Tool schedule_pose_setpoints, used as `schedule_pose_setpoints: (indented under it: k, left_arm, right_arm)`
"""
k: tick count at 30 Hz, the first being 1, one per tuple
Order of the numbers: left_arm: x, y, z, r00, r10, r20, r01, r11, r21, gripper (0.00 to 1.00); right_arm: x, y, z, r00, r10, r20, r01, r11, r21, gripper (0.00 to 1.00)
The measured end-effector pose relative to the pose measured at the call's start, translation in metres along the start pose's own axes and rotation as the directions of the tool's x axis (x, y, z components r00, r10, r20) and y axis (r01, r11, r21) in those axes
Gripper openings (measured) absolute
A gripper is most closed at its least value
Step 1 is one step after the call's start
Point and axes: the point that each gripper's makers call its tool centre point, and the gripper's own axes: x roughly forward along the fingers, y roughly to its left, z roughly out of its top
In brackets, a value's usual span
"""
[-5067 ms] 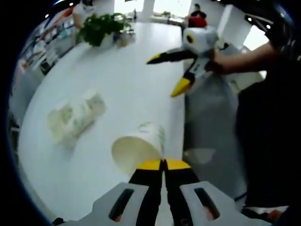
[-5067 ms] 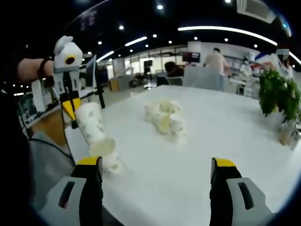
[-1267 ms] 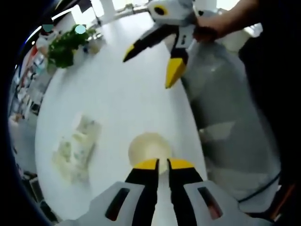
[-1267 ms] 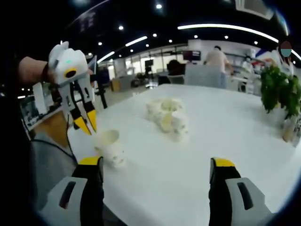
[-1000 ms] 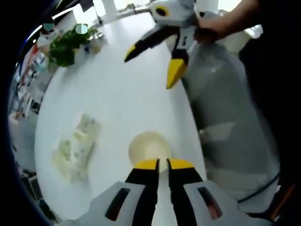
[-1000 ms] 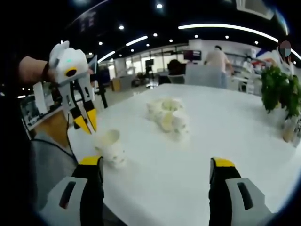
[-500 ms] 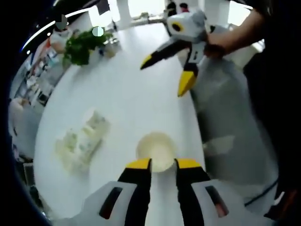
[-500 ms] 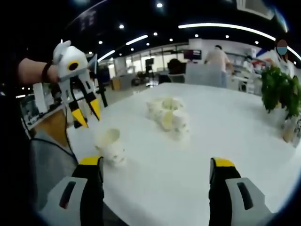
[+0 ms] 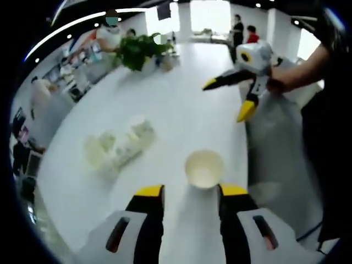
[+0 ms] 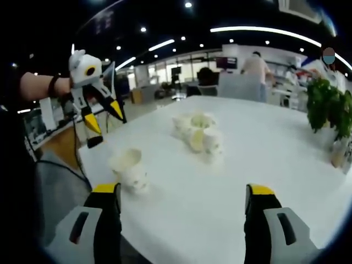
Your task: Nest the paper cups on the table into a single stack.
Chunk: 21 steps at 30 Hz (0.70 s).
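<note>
One paper cup [image 9: 204, 169] stands upright, mouth up, near the edge of the white table [image 9: 181, 104]. My left gripper [image 9: 191, 192] is open just short of it, a jaw to either side, touching nothing. Several more cups lie in a heap [image 9: 118, 146] further in. In the right gripper view the upright cup [image 10: 128, 168] is at the near left and the heap [image 10: 198, 135] mid-table. My right gripper [image 10: 183, 192] is open and holds nothing. The left gripper [image 10: 104, 118] hangs above the cup; the right gripper [image 9: 228, 99] is held out over the table's edge.
A potted plant [image 9: 140, 50] stands at the far end of the table, also at the right as the plant [image 10: 327, 113]. The table's edge runs close by the upright cup. People stand in the background. Bare tabletop [image 10: 264, 148] lies between the cup and the heap.
The left gripper opened, let go of the cup and drew back and up. The cup, once held tilted, stands upright on the table. The right gripper stayed open.
</note>
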Motion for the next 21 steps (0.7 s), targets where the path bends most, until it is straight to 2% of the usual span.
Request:
schedule_pose_setpoints:
  k: [3, 10, 13, 21]
  left_arm:
    - [-0.003, 0.004, 0.001, 1.000, 0.022, 0.022, -0.021, 0.999, -0.027, 0.47]
    - [-0.009, 0.009, 0.002, 0.995, 0.057, 0.080, -0.050, 0.995, -0.087, 0.52]
    - [-0.011, 0.013, -0.001, 0.992, 0.080, 0.096, -0.066, 0.988, -0.143, 0.56]
    - [-0.017, 0.016, -0.010, 0.986, 0.109, 0.123, -0.085, 0.978, -0.188, 0.71]
  right_arm:
    - [0.000, 0.001, 0.001, 1.000, 0.004, -0.002, -0.004, 1.000, -0.005, 0.92]
    - [0.000, 0.001, 0.005, 1.000, 0.011, -0.010, -0.011, 1.000, -0.020, 0.92]
    - [0.000, 0.000, 0.010, 1.000, 0.014, -0.008, -0.014, 0.999, -0.029, 0.92]
    - [0.002, -0.007, 0.020, 1.000, 0.009, -0.002, -0.009, 0.999, -0.049, 0.93]
